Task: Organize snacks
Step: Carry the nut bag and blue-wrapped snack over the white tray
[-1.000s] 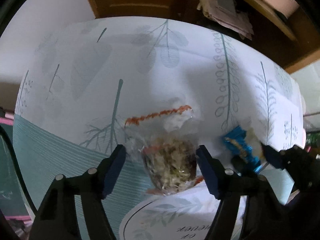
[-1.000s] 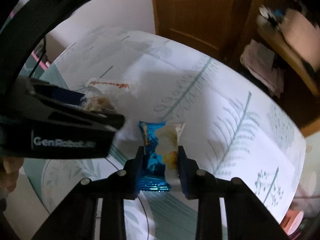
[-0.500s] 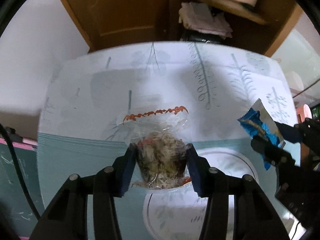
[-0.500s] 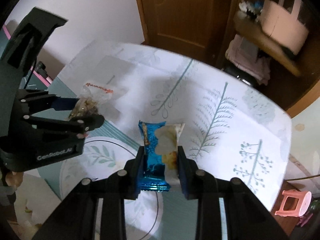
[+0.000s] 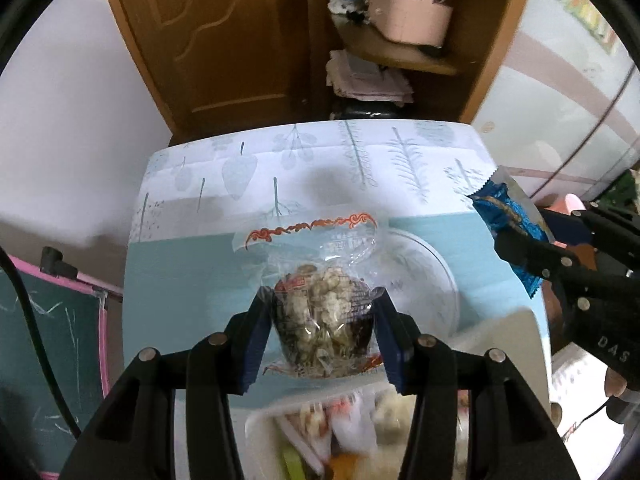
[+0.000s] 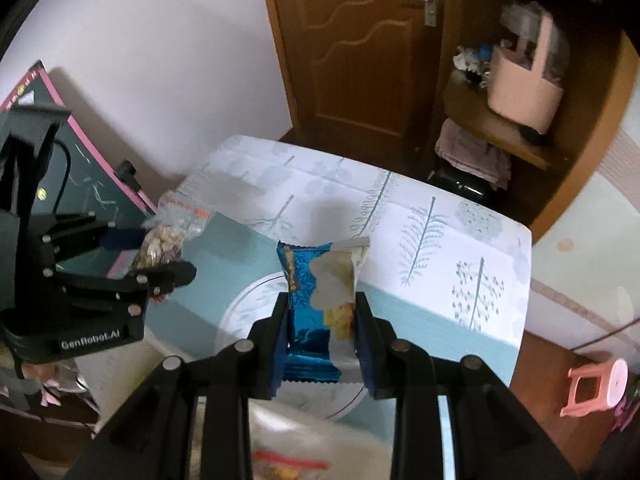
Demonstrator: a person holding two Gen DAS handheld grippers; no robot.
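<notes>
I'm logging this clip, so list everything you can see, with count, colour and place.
clear snack bag: one, clear with red trim, in left gripper
blue snack pack: one, blue and white, in right gripper
table: one, white and teal leaf cloth, below
white bin: one, near edge, holding blurred snacks
door: one, brown, behind table
pink stool: one, floor, right
chalkboard: one, green, pink frame, left
left gripper: black, shut on bag
right gripper: black, shut on pack

Two grippers (image 5: 322,334) (image 6: 322,338), two snack packets (image 5: 326,320) (image 6: 320,304), one table (image 6: 460,248), one pink stool (image 6: 596,384), one door (image 6: 360,48).
</notes>
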